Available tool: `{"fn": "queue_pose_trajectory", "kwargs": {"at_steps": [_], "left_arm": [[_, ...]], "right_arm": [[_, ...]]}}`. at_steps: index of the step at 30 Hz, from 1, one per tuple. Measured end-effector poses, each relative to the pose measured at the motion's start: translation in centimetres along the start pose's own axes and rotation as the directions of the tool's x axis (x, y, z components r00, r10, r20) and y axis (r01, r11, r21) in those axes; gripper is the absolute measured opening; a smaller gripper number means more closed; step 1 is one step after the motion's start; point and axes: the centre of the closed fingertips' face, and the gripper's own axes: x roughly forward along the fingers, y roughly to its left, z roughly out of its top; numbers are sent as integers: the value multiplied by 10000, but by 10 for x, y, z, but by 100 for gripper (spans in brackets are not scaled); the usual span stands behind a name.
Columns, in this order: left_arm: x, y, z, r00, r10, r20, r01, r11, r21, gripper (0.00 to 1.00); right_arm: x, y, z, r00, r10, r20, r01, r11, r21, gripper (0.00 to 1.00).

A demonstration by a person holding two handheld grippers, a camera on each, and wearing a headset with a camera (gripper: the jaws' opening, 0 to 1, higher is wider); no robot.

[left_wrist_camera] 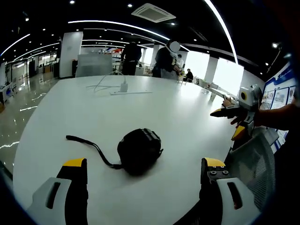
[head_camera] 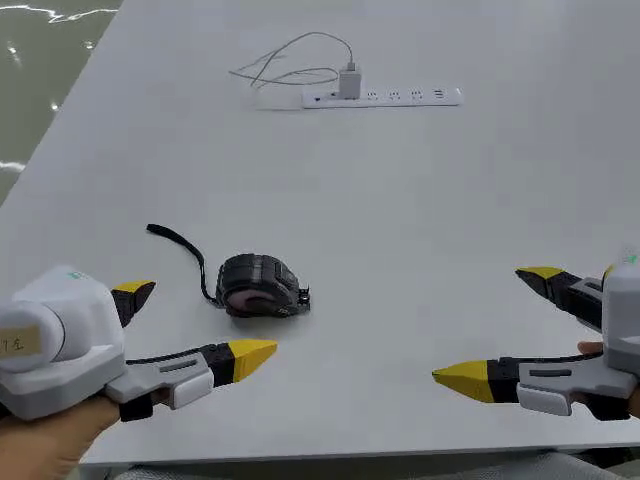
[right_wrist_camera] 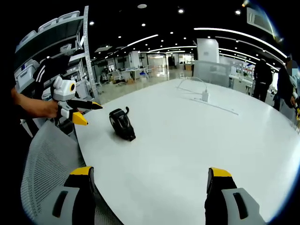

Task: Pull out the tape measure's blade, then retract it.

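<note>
My left gripper (head_camera: 205, 319) and right gripper (head_camera: 485, 323) hang open, empty. The tape measure (head_camera: 258, 286) looks hard, weighty; I'd clamp its case, pinch the blade tip (head_camera: 303, 296).

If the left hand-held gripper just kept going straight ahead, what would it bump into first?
Most likely the black tape measure: it lies on the white table right ahead of the left hand-held gripper, framed by its open jaws, with nothing before it. How far is hard to tell.
</note>
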Motion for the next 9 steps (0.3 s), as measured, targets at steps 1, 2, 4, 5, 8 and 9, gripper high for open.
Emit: {"fn": "queue_pose_trajectory", "kwargs": {"at_steps": [1,2,4,5,8,9], "left_arm": [[0,0,0,10000,9,5,-9,10000,2,99],[-1,0,0,10000,9,18,-9,10000,15,99],[-1,0,1,10000,18,12,-18,10000,35,99],[-1,0,1,10000,20,10,-20,10000,37,99],[-1,-1,2,10000,-15,40,15,10000,10,99],[-1,-1,1,10000,-24,31,24,10000,13,99]], "right_arm": [[0,0,0,10000,-9,7,9,10000,18,99],[0,0,0,10000,-16,9,16,10000,20,99],[-1,0,0,10000,-29,15,29,10000,12,99],[-1,0,0,10000,-31,25,31,10000,26,99],[-1,0,1,10000,-48,41,48,10000,16,99],[-1,0,1,10000,-46,45,46,10000,17,99]]}}
